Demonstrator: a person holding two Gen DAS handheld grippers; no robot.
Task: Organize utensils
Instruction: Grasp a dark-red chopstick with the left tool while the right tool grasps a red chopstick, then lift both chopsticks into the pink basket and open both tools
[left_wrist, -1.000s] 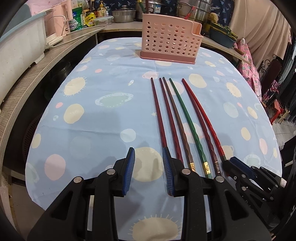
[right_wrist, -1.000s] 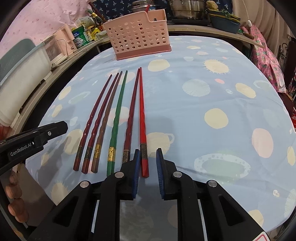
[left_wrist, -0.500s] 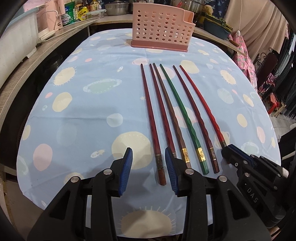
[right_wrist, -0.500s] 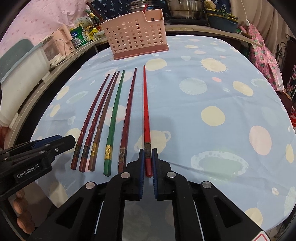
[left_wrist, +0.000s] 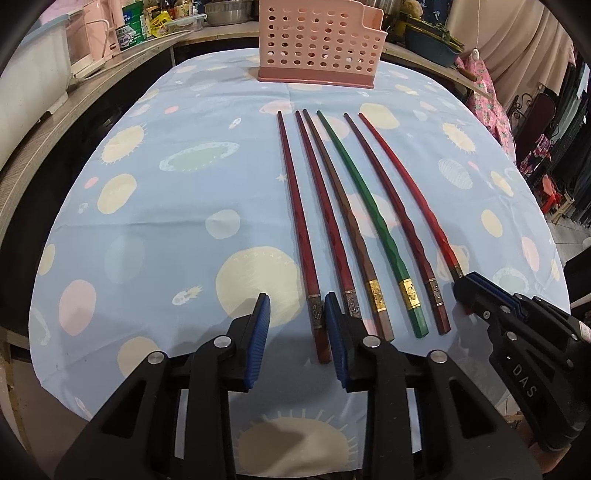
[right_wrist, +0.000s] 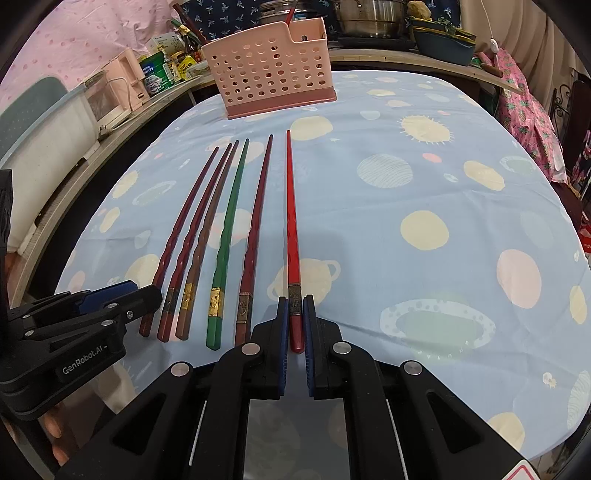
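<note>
Several long chopsticks lie side by side on the blue planet-print tablecloth (left_wrist: 155, 229), tips toward a pink perforated holder (left_wrist: 317, 40) at the far end. My right gripper (right_wrist: 295, 299) is shut on the thick end of the bright red chopstick (right_wrist: 291, 229), the rightmost one; it also shows as the right gripper (left_wrist: 476, 284) in the left wrist view. My left gripper (left_wrist: 295, 306) is closing. The leftmost dark red chopstick (left_wrist: 299, 229) lies between its jaws, close to the right pad, with a gap to the left pad. A green chopstick (left_wrist: 369, 206) lies mid-row.
A counter (left_wrist: 74, 107) curves along the left and back of the table, carrying a white appliance (left_wrist: 29, 85), jars and metal pots. Patterned fabric (right_wrist: 524, 110) hangs at the right. The table's near edge lies just under both grippers.
My right gripper has shut on the bright red chopstick, which now lies apart from its neighbour. My left gripper has drawn back, so the leftmost chopstick's end sits between its jaws.
</note>
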